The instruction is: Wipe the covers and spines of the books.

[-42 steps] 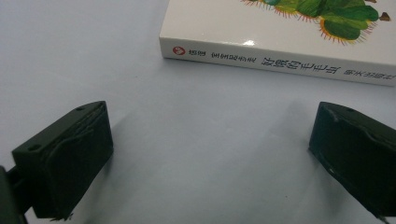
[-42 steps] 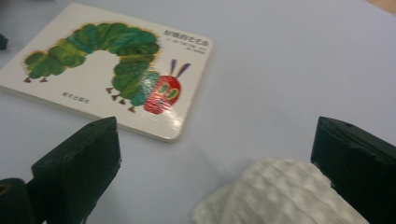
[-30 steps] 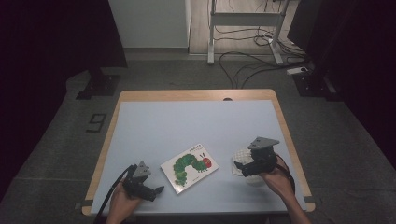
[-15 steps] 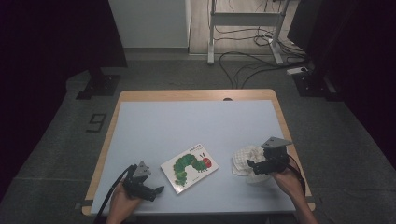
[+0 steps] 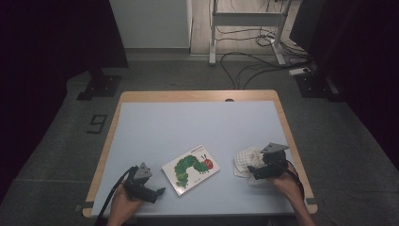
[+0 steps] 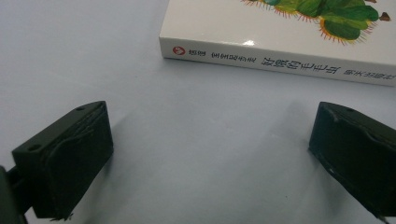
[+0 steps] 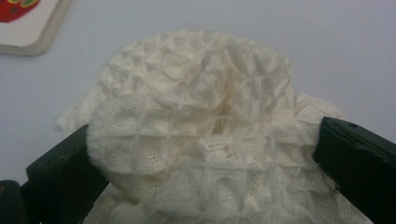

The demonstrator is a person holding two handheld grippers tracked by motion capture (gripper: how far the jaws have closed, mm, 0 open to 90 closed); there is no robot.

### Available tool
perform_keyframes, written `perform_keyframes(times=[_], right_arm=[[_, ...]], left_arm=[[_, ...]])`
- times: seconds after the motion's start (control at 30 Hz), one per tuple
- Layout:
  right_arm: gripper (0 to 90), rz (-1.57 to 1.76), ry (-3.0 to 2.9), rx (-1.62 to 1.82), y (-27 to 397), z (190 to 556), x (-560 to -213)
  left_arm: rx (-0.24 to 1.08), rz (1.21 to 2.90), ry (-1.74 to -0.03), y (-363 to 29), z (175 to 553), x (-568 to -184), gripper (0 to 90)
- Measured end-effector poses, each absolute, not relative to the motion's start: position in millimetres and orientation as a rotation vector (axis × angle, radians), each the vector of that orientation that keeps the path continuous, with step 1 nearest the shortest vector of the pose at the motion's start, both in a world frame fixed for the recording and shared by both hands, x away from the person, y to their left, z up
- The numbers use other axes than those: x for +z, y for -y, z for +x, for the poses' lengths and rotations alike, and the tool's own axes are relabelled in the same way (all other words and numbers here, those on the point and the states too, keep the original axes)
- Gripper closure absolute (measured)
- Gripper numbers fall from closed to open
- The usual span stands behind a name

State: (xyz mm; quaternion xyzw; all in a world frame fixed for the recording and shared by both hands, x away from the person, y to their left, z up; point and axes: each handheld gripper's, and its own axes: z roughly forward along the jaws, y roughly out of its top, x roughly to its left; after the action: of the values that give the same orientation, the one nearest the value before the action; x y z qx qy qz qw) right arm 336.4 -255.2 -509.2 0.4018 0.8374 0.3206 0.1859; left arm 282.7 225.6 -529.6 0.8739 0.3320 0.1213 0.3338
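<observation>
Right gripper view: the crumpled white cloth [image 7: 201,126] is bracketed by the right tongs [image 7: 205,163], jaws spread wide at either flank of the bundle and not yet seen to bite, while in the high view it lies on the desk [image 5: 188,127] near the right edge, just right of the caterpillar book [image 5: 192,168]. A good grip is likely won by closing low and square across the thick middle, so loose folds are not merely skimmed. The left tongs [image 6: 210,154] are held spread and empty on the desk, just short of the book's spine.
</observation>
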Motion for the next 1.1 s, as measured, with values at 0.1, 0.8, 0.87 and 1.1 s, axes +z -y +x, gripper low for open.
perform_keyframes(times=[0.1, 0.8, 0.87, 1.1], right_arm=[[0.0, 1.139, -2.363, 0.897, 256.1, 338.0, -515.5], [52.8, 1.239, -2.313, 0.882, 271.1, 338.2, -519.1], [57.5, 1.237, -2.308, 0.884, 272.3, 337.6, -518.9], [60.8, 1.248, -2.293, 0.894, 273.6, 336.5, -515.7]], left_arm=[[0.317, 2.281, -0.867, -225.6, 282.7, -529.7, 0.0], [0.317, 2.281, -0.867, -225.6, 282.7, -529.7, 0.0], [0.316, 2.281, -0.867, -225.6, 282.7, -529.7, 0.0], [0.316, 2.281, -0.867, -225.6, 282.7, -529.7, 0.0]])
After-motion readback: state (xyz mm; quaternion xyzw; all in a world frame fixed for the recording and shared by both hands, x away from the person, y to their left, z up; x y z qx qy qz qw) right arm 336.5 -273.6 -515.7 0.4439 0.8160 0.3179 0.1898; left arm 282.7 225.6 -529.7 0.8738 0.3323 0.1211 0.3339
